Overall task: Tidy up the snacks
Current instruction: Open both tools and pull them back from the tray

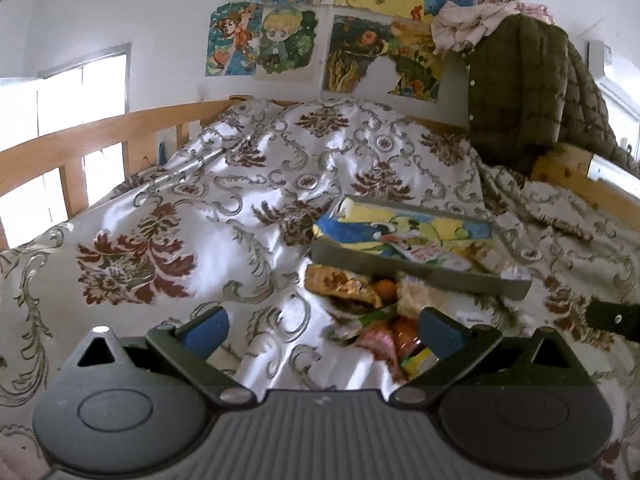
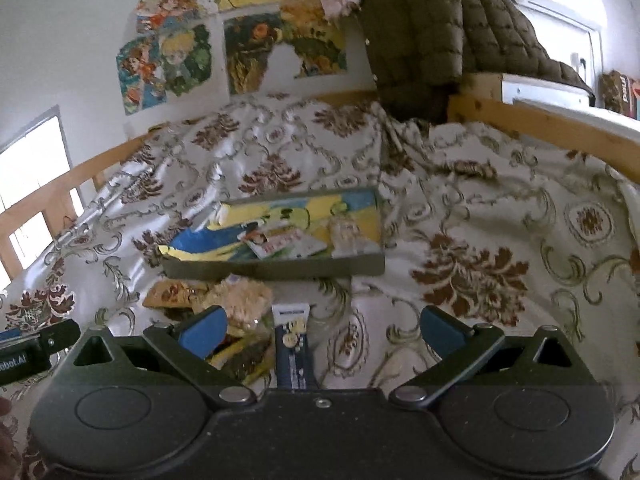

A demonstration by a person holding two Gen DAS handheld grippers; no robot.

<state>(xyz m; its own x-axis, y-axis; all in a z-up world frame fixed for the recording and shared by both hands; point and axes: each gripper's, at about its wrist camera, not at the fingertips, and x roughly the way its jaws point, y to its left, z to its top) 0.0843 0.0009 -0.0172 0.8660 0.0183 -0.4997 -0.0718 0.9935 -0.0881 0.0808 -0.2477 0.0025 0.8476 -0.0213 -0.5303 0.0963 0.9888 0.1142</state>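
A bed with a patterned bedspread was seen in both wrist views, with a wooden rail at the left and posters on the wall behind. An olive quilted jacket was draped over the frame at the right.

In the left wrist view, the left gripper was held with its blue-padded fingers spread wide and nothing between them. Bare bedspread lay between the pads at the left; the snack pile lay toward the right finger, partly hidden by it. A brown wrapped snack lay at the far left of the pile, with an orange piece and a pale puffed snack beside it. Just beyond the pile, a shallow grey tray lined with a cartoon picture was set on the bedspread, and a small packet lay in it. A black part of the other gripper was seen at the right edge.

In the right wrist view, the right gripper was likewise held wide apart and empty. The snacks lay by its left finger, a puffed snack among them. A dark blue packet lay between the fingers, left of centre, pointing toward the camera. The tray sat just beyond, tilted, with the packet inside. Plain bedspread was seen to the right.
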